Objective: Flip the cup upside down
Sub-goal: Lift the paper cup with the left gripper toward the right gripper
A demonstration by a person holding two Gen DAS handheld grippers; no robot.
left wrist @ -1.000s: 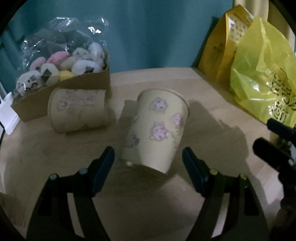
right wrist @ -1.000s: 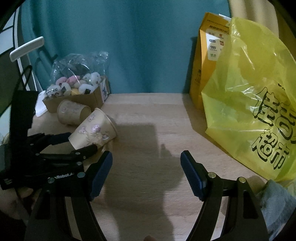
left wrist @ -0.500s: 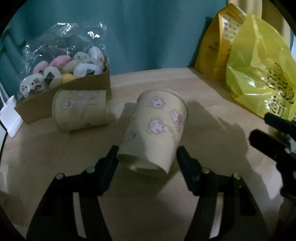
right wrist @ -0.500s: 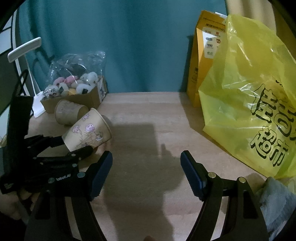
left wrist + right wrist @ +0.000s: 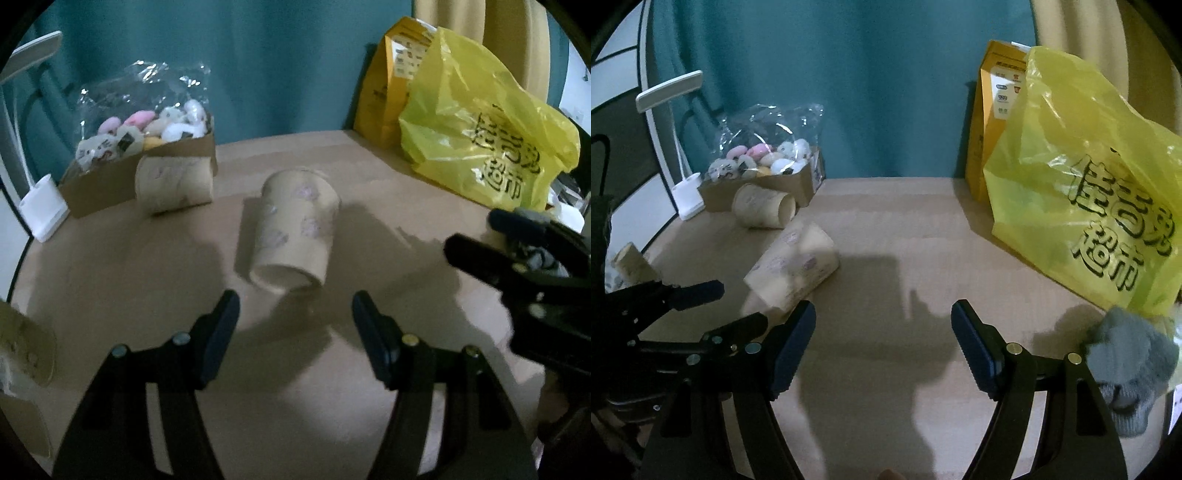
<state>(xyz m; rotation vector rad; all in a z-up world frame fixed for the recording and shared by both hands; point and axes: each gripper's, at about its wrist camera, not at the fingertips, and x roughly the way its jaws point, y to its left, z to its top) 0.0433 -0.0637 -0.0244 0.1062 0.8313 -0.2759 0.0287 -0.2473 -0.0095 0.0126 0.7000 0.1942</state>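
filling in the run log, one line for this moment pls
left gripper: open, just short of cup | cup: on its side, not gripped | right gripper: open, idle over table

Dim room, both views murky and a bit grainy, with a bluish-brown cast. The worktop (image 5: 155, 280) carries broad soft-edged shadows; in the right wrist view one dark patch spreads across the worktop (image 5: 886, 229) centre. The cup (image 5: 295, 229) looks smeared, its printed pattern blurred, and it throws a dark shadow forward. Brightest things: the yellow bag (image 5: 1082, 206), with glossy highlights on its creases, and sparkling glare on the clear plastic wrap (image 5: 144, 88). Fisheye bending is strong, with black corners rounding each frame. The dark teal curtain (image 5: 849, 74) stays flat and underexposed.
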